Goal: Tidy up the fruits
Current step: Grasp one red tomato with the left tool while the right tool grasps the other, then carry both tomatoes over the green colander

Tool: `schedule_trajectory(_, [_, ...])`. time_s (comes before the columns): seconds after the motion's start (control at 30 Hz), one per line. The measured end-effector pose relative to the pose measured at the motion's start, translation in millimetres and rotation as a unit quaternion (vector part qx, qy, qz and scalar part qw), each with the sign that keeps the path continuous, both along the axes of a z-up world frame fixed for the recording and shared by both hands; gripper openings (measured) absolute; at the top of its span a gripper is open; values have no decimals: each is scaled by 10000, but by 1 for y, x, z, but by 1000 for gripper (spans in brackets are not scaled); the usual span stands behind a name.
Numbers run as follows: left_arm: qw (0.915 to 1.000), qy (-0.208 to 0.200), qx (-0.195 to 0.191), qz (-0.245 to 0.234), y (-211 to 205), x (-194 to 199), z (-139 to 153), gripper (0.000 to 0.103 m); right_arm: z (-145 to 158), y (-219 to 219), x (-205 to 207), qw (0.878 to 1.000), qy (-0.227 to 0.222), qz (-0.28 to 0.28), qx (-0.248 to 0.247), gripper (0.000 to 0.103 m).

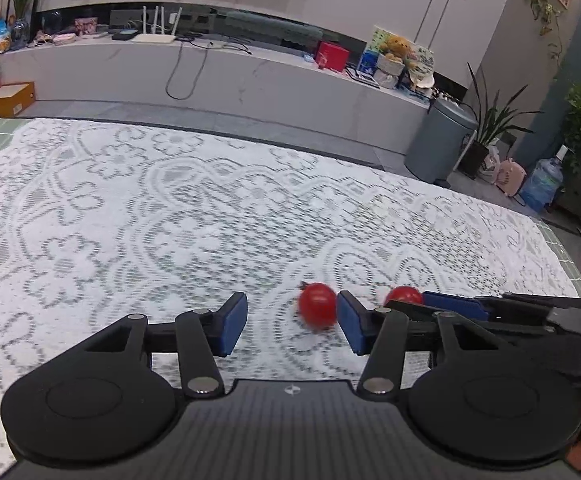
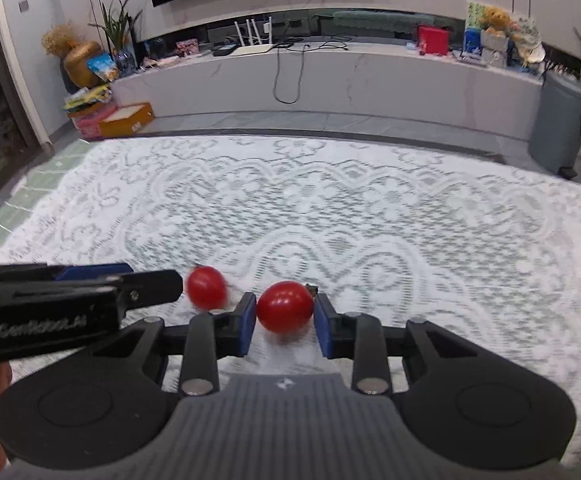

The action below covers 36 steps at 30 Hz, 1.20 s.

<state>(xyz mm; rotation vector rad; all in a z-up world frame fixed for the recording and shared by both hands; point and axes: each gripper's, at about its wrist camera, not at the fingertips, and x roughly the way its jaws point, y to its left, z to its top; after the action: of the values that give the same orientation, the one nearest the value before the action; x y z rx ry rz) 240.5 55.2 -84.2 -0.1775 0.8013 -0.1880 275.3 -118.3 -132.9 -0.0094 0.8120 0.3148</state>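
Two red cherry tomatoes lie on a table under a white lace cloth (image 2: pixel 370 220). In the right wrist view my right gripper (image 2: pixel 284 302) is shut on one tomato (image 2: pixel 285 306), both blue pads pressing its sides just above the cloth. In the left wrist view the second tomato (image 1: pixel 317 305), blurred, rests between the fingers of my left gripper (image 1: pixel 290 308), close against the right pad (image 1: pixel 352 328); the left pad stands well clear, so this gripper is open. The right gripper (image 1: pixel 414 300) and its tomato (image 1: pixel 404 295) show just to the right.
The lace cloth (image 1: pixel 150 200) spreads wide ahead of both grippers, with green table edge at the left (image 2: pixel 30 196). Beyond the far edge are a white TV bench (image 2: pixel 330 80), a grey bin (image 1: pixel 438 144) and an orange box (image 2: pixel 126 120) on the floor.
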Motion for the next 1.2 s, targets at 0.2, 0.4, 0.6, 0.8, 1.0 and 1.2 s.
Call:
schedule_trajectory(0.2, [9995,264,187,-54,-21,15,-12,54,-5,-6,-7,9997,8,-31,-226,28])
schedule_trajectory(0.4, [9990,339,273,-22,-27,21,-17,42,-8,-5,-7,9996,30,-14,-270,28])
schedule_trajectory(0.6, [9990,360,256,-93,-30,23,-16,33,-9,-3,-4,9996,47,-15,-291,28])
schedule_trajectory(0.8, [9988,398,278,-71,-32,23,-13,32,-4,0,-5,9993,41,-3,-384,28])
schedule_trajectory(1.0, [9991,278,303,-136,-32,6,5,32,12,3,-21,9986,-85,121,-502,28])
schedule_trajectory(1.2, [9991,240,313,-177,-32,-22,21,32,26,1,-53,9981,-165,265,-522,28])
